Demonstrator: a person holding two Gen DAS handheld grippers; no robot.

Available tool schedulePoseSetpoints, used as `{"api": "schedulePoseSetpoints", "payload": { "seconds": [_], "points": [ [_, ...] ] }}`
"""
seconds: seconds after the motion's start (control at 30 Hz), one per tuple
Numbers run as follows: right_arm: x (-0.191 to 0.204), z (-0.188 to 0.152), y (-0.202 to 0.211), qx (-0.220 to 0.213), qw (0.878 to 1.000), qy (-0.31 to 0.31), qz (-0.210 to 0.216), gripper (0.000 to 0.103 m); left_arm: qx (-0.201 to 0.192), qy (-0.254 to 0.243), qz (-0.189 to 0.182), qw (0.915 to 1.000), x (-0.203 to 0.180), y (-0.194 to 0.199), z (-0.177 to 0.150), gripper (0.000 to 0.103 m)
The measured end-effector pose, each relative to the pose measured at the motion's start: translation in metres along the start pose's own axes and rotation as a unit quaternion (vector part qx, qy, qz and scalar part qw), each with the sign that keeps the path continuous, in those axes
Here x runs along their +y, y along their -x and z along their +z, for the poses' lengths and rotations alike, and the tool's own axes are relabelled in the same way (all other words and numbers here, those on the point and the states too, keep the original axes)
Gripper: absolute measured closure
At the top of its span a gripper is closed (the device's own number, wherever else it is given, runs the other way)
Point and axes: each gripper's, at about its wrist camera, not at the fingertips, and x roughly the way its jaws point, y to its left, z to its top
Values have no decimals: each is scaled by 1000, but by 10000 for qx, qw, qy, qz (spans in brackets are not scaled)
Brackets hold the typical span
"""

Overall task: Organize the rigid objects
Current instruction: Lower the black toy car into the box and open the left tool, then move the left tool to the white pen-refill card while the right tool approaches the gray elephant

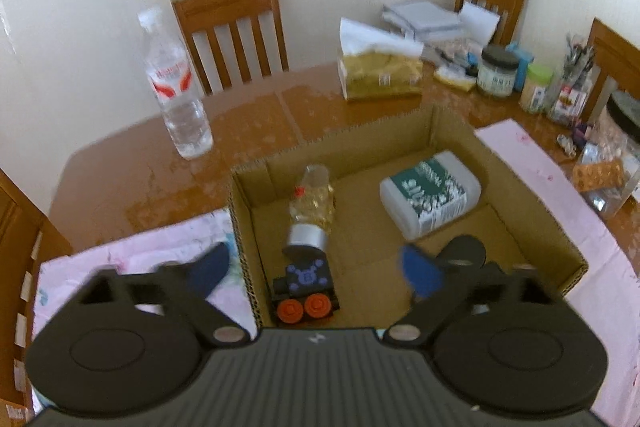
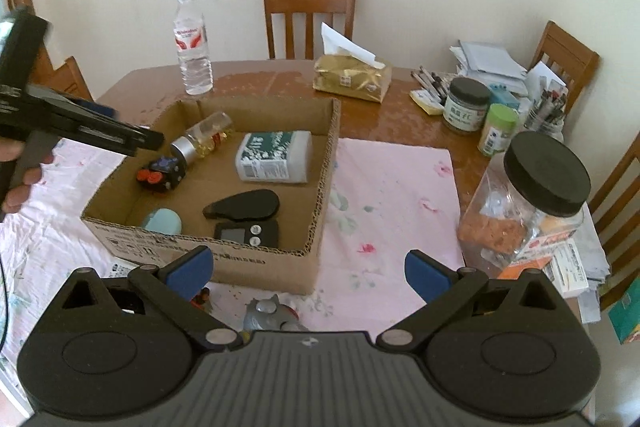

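Note:
An open cardboard box (image 2: pixel 320 211) (image 1: pixel 452 131) sits on a pink cloth. Inside lie a white bottle with a green label (image 2: pixel 276 155) (image 1: pixel 430 195), a small clear bottle with a silver cap (image 2: pixel 204 139) (image 1: pixel 312 215), a black toy with orange wheels (image 2: pixel 162 173) (image 1: pixel 304 287), a black oval case (image 2: pixel 242 205) (image 1: pixel 464 251), a small black scale (image 2: pixel 246 233) and a pale blue object (image 2: pixel 162 221). My left gripper (image 1: pixel 316 271) is open and empty above the box's near left corner; it also shows in the right wrist view (image 2: pixel 132 135). My right gripper (image 2: pixel 308 273) is open and empty in front of the box. A grey toy figure (image 2: pixel 268 315) lies just below it.
A water bottle (image 2: pixel 194 47), a gold tissue pack (image 2: pixel 352 77), jars (image 2: pixel 466 105), pens and papers stand on the wooden table behind the box. A large clear jar with a black lid (image 2: pixel 532 195) stands at the right. Wooden chairs (image 2: pixel 308 15) surround the table.

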Motion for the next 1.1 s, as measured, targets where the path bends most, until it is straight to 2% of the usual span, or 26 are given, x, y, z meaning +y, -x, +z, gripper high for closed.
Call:
{"api": "schedulePoseSetpoints", "payload": {
  "seconds": [0.1,0.2,0.47,0.8,0.97,1.1],
  "points": [
    [1,-2,-3,62,10000,-25,52,0,-78,-99,48,9999,1,12,-3,7],
    [3,-3,-8,100,9999,21,53,0,-59,63,-27,10000,5,23,-12,7],
    [7,-15,-23,370,9993,27,56,0,137,475,0,9988,5,44,-60,6],
    [10,-51,-40,810,9967,28,33,0,587,854,320,9941,0,41,-119,5],
    [14,-59,-36,919,9957,128,55,0,698,979,266,9924,-4,40,-135,5],
    [24,-62,-27,936,9952,83,264,0,753,950,149,9925,-8,35,-141,5]
  ]
}}
